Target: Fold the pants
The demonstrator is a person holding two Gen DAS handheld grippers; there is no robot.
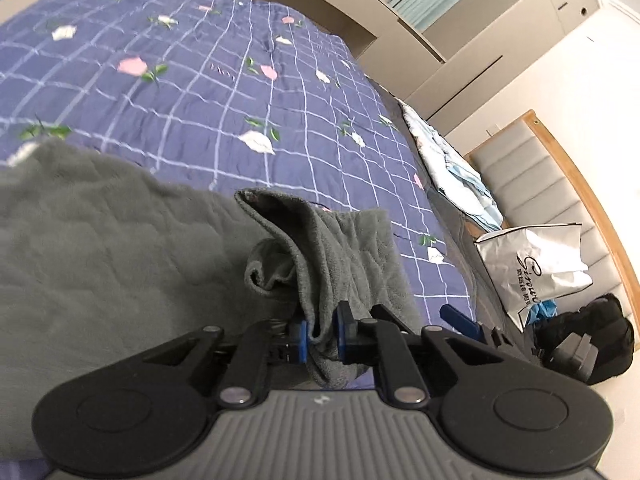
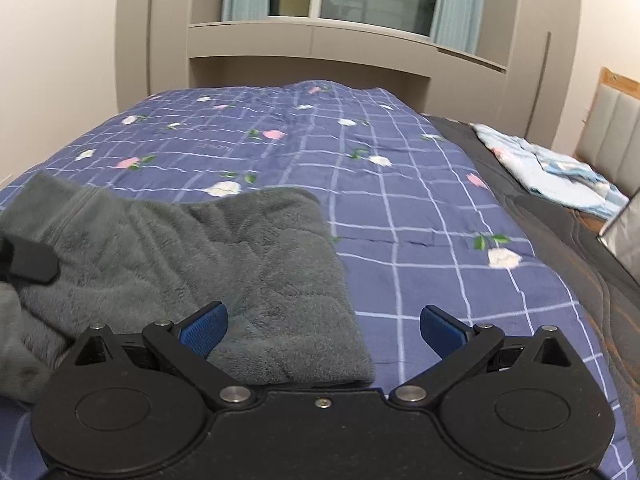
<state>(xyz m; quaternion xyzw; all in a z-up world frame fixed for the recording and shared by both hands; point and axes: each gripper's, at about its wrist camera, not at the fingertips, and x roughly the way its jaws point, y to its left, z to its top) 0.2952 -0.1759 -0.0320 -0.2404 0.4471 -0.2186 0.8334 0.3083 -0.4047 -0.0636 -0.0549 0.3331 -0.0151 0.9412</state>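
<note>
1. The left gripper pinches a bunched edge of the grey fleece pants; the right gripper hovers spread above them.
2. The pants lie on the near quilt, soft, limp and light; best gripped at hems.

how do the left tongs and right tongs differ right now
The left tongs are shut on a bunched edge of the grey pants, lifting it off the bed; the right tongs stand wide open and hold nothing. The left pads press on fabric; the right ones hover over the flat pant leg and the blue quilt. Both have blue pads on black arms.
</note>
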